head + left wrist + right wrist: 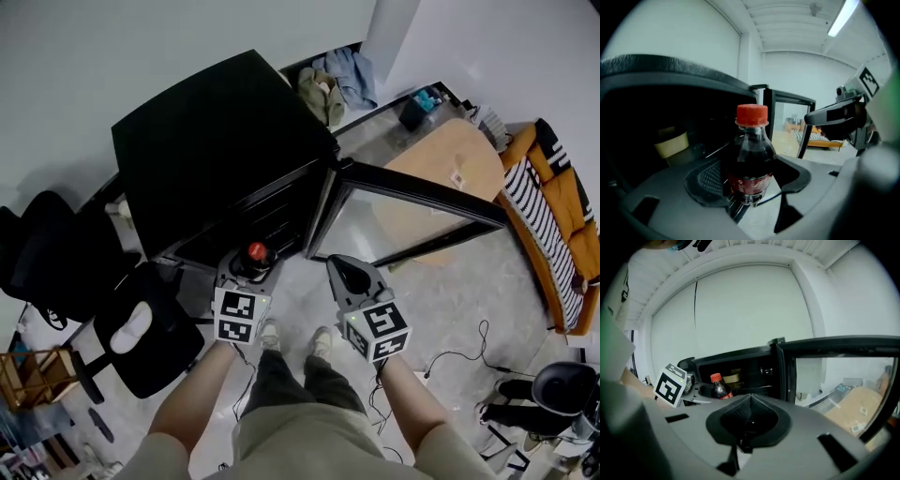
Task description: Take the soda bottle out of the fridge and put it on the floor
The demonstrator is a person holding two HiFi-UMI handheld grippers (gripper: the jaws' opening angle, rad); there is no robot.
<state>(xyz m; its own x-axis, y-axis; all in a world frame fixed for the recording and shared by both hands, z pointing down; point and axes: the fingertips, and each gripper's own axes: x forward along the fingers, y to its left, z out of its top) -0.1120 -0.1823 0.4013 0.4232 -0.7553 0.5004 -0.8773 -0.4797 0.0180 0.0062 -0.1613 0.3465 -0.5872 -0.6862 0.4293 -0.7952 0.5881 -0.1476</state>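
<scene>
L gripper (pixel 249 265): jaws wide, clamped on dark plastic soda bottle w/ red cap (pixel 750 161), held upright at its lower body. Bottle is outside the black mini fridge (pixel 211 145), just in front of its open compartment, above grey floor (pixel 450 309). Glass fridge door (pixel 408 220) stands open. R gripper (pixel 749 420): pads together, empty, beside L.

Soda bottle (pixel 751 154) between left gripper (pixel 750 183) jaws before fridge (pixel 206 150), chair (pixel 141 337) left, table (pixel 445 159) behind fridge door (pixel 422 195)
</scene>
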